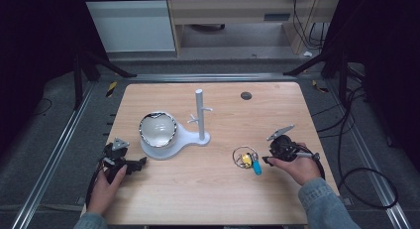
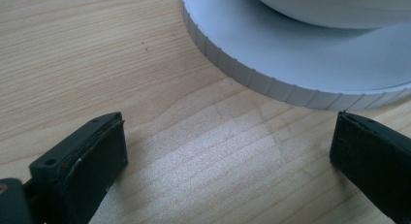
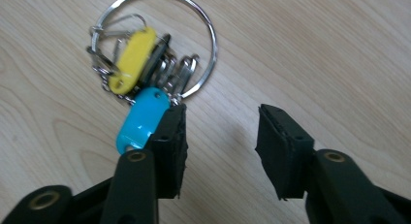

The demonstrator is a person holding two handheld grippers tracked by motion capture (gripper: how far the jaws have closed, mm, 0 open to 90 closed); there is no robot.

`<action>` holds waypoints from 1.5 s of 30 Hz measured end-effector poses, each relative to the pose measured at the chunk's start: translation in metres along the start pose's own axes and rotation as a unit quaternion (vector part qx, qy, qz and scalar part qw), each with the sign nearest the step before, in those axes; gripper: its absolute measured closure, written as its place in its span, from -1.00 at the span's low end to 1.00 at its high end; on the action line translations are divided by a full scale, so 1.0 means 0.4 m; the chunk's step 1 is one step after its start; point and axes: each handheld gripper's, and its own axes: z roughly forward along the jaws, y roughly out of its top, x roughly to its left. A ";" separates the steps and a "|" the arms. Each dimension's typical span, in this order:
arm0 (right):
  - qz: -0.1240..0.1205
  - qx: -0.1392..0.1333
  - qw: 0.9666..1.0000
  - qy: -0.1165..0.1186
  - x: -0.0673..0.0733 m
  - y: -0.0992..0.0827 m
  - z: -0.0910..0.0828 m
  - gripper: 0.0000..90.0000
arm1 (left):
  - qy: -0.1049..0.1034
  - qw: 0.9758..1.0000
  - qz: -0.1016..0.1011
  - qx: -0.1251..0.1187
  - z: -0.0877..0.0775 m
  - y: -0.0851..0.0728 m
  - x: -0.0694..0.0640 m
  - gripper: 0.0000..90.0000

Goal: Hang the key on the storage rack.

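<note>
Lying flat on the desk (image 1: 208, 189) toward its right edge, the keys (image 3: 145, 73) form a loose bunch: a large ring (image 3: 206, 35) with yellow (image 3: 132, 56) and blue (image 3: 143, 118) tags, probably awaiting a hook on the stand (image 1: 199, 115) at the desk's middle. The right gripper (image 3: 220, 136) is held low just beside them, jaws spread and holding nothing; its left jaw touches or nearly touches the blue tag, while the ring's near arc lies just ahead of the gap, slightly left. Its low, angled hold looks like an approach. The left gripper (image 2: 228, 151), near the left edge, rests wide open and holding nothing, facing the stand's base (image 2: 271, 54), where a bowl (image 1: 157, 129) sits.
</note>
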 end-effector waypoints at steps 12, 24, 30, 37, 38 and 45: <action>-0.033 0.003 0.999 0.034 0.039 0.037 0.006 0.82 | 0.000 1.000 0.000 0.000 0.000 0.000 0.000 -1.00; -0.133 0.057 0.988 0.050 0.136 0.110 0.035 0.80 | 0.000 1.000 0.000 0.000 0.000 0.000 0.000 -1.00; -0.183 0.094 0.978 0.045 0.164 0.137 0.059 0.74 | 0.000 1.000 0.000 0.000 0.000 0.000 0.000 -1.00; -0.230 0.133 0.963 0.040 0.175 0.160 0.072 0.69 | 0.000 1.000 0.000 0.000 0.000 0.000 0.000 -1.00; -0.235 0.138 0.961 0.040 0.176 0.162 0.075 0.68 | 0.000 1.000 0.000 0.000 0.000 0.000 0.000 -1.00; -0.250 0.158 0.954 0.042 0.180 0.173 0.096 0.64 | -0.001 1.000 0.001 0.000 0.000 0.000 0.000 -1.00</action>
